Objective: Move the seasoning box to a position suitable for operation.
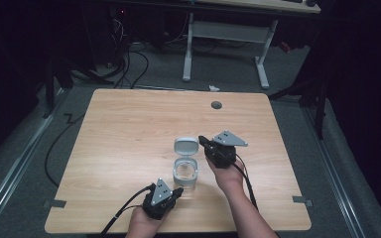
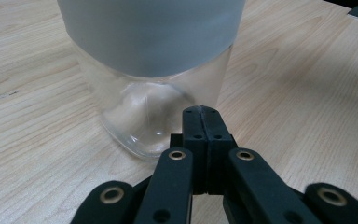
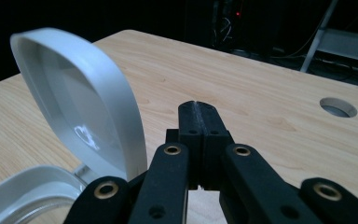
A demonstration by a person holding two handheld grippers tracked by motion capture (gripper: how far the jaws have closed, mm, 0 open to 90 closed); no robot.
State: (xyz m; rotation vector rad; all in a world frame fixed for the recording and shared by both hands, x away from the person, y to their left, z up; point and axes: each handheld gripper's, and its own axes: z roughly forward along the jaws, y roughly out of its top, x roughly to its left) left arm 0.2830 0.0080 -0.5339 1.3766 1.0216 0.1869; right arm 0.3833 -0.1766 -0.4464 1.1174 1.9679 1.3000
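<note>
A clear plastic container (image 1: 185,173) with a grey rim stands on the wooden table (image 1: 129,124), its hinged grey lid (image 1: 186,147) flipped up and open. My left gripper (image 1: 178,191) is shut and empty, its tips just short of the container's base (image 2: 140,116) at the near side. My right gripper (image 1: 202,141) is shut with nothing in it, raised beside the upright lid (image 3: 81,102), to its right in the high view. The container's rim (image 3: 23,191) lies below and left of those jaws.
A round cable hole (image 1: 216,104) sits near the table's far edge. Grey tape marks (image 1: 54,204) lie at the near left and at the near right corner (image 1: 302,200). A white desk frame (image 1: 228,44) stands on the floor beyond.
</note>
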